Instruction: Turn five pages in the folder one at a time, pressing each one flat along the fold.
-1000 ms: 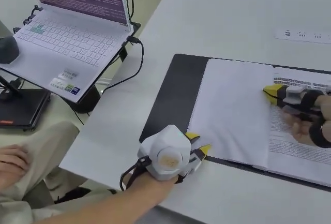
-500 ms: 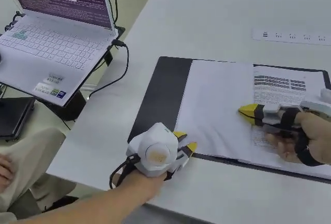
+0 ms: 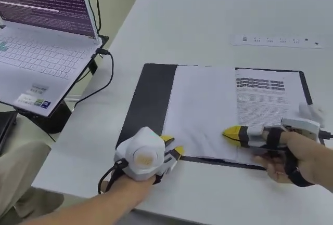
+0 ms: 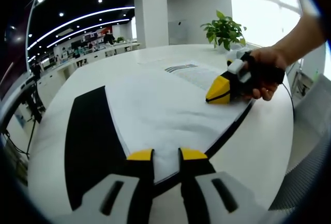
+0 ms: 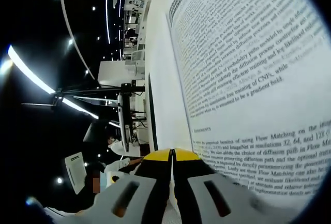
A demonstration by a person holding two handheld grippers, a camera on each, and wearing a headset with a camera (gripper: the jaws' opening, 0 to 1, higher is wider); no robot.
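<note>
The folder [image 3: 151, 100] lies open on the white table, black cover on the left. A blank white page [image 3: 203, 105] is turned over to the left, and a printed page [image 3: 265, 105] lies to its right. My right gripper [image 3: 229, 132] is shut, its yellow tips down on the paper at the fold, close to the folder's near edge. In the right gripper view its jaws [image 5: 172, 154] meet over the printed page [image 5: 248, 53]. My left gripper [image 3: 171, 145] rests at the near left corner of the blank page. Its jaws [image 4: 166, 154] stand slightly apart over the page edge [image 4: 155, 110].
An open laptop [image 3: 36, 43] stands on a riser at the far left, with a black cable [image 3: 101, 74] running to it. A white power strip [image 3: 281, 41] lies beyond the folder. A potted plant [image 4: 225, 30] stands far off.
My right gripper has slid along the fold from the upper part of the page toward the folder's near edge. The left gripper has stayed at the near left corner. The head camera has shifted.
</note>
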